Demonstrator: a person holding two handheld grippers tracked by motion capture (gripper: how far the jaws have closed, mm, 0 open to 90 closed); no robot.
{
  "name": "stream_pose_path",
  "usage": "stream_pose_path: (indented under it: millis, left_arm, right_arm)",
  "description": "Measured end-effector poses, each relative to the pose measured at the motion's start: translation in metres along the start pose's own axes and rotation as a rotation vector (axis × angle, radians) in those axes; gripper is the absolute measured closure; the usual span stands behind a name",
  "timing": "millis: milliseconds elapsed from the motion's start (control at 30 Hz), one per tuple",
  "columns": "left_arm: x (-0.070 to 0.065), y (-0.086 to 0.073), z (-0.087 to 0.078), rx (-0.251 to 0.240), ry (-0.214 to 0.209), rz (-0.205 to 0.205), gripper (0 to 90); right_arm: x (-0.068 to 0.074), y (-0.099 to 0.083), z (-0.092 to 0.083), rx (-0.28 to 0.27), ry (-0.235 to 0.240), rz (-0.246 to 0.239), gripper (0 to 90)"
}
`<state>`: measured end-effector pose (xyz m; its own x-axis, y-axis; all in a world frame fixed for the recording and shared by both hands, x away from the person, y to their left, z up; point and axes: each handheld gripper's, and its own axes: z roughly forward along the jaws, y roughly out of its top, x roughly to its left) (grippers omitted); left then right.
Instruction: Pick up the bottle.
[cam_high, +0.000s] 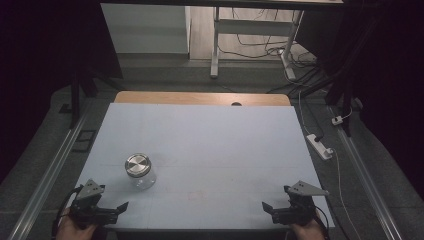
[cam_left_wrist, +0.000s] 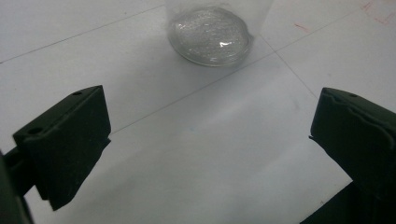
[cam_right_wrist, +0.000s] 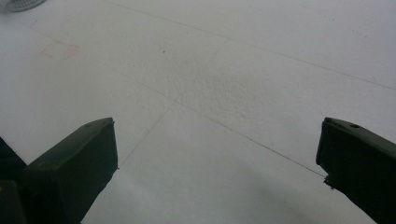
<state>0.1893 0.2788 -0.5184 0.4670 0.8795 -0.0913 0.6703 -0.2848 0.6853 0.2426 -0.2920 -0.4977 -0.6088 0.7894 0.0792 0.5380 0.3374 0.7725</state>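
Note:
A clear glass jar (cam_high: 139, 171) with a silver metal lid stands upright on the white table top (cam_high: 215, 145), in its near left part. My left gripper (cam_high: 114, 212) rests at the near left edge, just in front of the jar and apart from it. In the left gripper view its jaws (cam_left_wrist: 210, 126) stand wide open with bare table between them, and the jar's base (cam_left_wrist: 210, 35) shows ahead. My right gripper (cam_high: 272, 212) sits at the near right edge, far from the jar. Its jaws (cam_right_wrist: 217, 149) are open over bare table, with a sliver of the jar (cam_right_wrist: 18, 3) at the top left.
A wooden strip (cam_high: 200, 98) borders the table's far edge. A white power strip (cam_high: 320, 146) and cables lie on the floor to the right. Metal rails (cam_high: 47, 175) run along both sides. A desk frame (cam_high: 216, 45) stands beyond the table.

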Motion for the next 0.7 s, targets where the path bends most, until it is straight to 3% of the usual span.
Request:
stream_pose_path:
  millis: [700]
  left_arm:
    - [0.001, 0.020, 0.009, -0.044, 0.009, 0.044, 0.0]
  right_arm:
    - [0.000, 0.001, 0.002, 0.016, 0.006, -0.005, 0.0]
